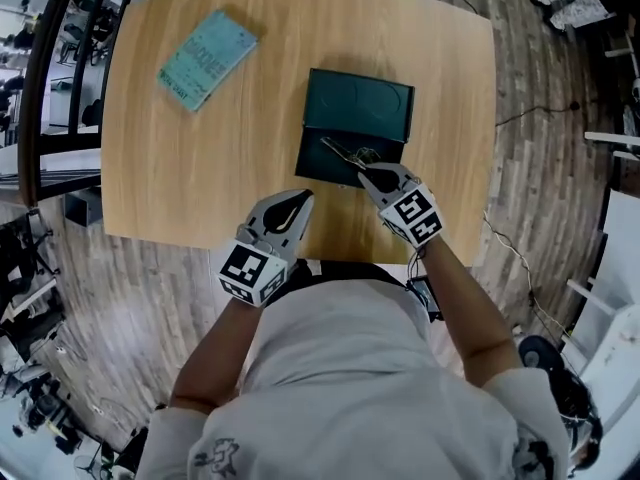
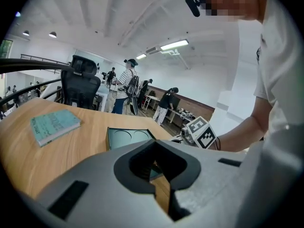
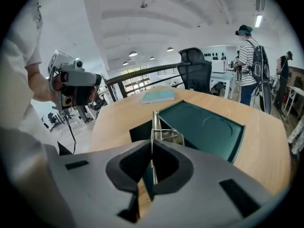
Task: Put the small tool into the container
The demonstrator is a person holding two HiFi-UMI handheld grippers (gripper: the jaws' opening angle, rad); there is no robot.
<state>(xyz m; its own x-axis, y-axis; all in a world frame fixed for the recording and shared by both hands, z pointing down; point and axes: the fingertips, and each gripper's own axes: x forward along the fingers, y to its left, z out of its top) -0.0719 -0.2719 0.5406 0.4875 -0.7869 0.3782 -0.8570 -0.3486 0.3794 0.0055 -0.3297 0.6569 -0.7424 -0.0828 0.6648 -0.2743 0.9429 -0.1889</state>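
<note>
A dark green container (image 1: pixel 325 163) lies open on the wooden table (image 1: pixel 200 158), its lid (image 1: pixel 360 103) folded back flat. My right gripper (image 1: pixel 368 173) is at the container's near edge, shut on a small metal tool (image 1: pixel 343 152) that sticks out over the open box. In the right gripper view the tool (image 3: pixel 155 125) rises from between the closed jaws of the right gripper (image 3: pixel 152 148), above the container (image 3: pixel 209 127). My left gripper (image 1: pixel 300 204) hovers at the table's front edge, shut and holding nothing. In its own view the left gripper (image 2: pixel 154 182) faces the container (image 2: pixel 126 137).
A teal book (image 1: pixel 205 58) lies at the table's far left. A black office chair (image 2: pixel 80 87) stands beyond the table, and people stand at benches in the background. Bare wood stretches left of the container.
</note>
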